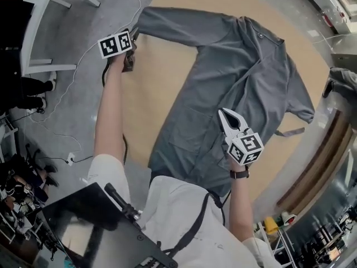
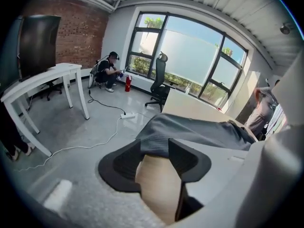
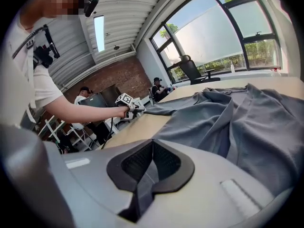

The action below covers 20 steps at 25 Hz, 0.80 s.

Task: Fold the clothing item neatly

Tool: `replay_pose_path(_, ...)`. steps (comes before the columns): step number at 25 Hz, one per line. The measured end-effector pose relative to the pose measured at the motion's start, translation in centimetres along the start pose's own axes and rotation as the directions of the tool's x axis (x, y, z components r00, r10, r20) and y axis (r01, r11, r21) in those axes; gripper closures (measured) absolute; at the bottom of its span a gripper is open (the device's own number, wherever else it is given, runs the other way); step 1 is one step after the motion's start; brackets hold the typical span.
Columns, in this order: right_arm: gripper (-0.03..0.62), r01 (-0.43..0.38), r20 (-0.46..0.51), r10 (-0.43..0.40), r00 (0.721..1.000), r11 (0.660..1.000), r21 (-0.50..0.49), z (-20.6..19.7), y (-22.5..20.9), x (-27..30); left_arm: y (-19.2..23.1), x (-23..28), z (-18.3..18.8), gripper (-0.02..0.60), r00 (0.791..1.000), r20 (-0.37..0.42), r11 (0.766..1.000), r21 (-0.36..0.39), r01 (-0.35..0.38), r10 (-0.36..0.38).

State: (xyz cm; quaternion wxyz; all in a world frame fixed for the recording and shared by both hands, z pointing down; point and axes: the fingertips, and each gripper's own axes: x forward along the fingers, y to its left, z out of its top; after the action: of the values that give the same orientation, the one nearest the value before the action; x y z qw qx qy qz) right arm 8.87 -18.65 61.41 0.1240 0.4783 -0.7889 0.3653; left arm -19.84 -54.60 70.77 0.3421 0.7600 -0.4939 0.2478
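A grey long-sleeved garment (image 1: 234,66) lies spread open on the tan table (image 1: 150,88). One sleeve (image 1: 178,29) stretches toward the table's left edge. My left gripper (image 1: 134,37) is at that sleeve's cuff. In the left gripper view it (image 2: 154,146) stands open, with the cuff (image 2: 156,134) lying loose between the jaw tips and bare table showing in the gap. My right gripper (image 1: 223,111) sits over the garment's body near the front. In the right gripper view it (image 3: 153,141) is shut, with a fold of the grey cloth (image 3: 140,189) pinched between the jaws.
A white side table (image 1: 39,32) and floor cables (image 1: 67,94) lie left of the tan table. A black office chair (image 2: 159,80) and a crouching person (image 2: 108,70) are by the windows. A black screen (image 1: 83,222) sits near my body.
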Motion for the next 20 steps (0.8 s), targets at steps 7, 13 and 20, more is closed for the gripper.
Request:
replay_pose_path(7,0.588,-0.012,-0.013,0.012,1.000,1.000,-0.008,0.1,0.4,0.2,0.6,2.5,-0.1,0.512,0.996,-0.092,0.999,0.044,0.025,-0.021)
replay_pose_path(13,0.588,0.002,0.027,-0.003,1.000,0.998,0.060,-0.5,0.0,-1.7,-5.6,-2.6,3.7,0.569,0.995,0.079,0.983,0.175,0.048,-0.063)
replay_pose_path(20,0.588,0.040,0.149,-0.054,0.987,0.994,0.099,0.3,-0.6,-6.5,-24.8,-13.2,4.5,0.568,0.914,0.171,0.828,0.509,0.236,-0.367)
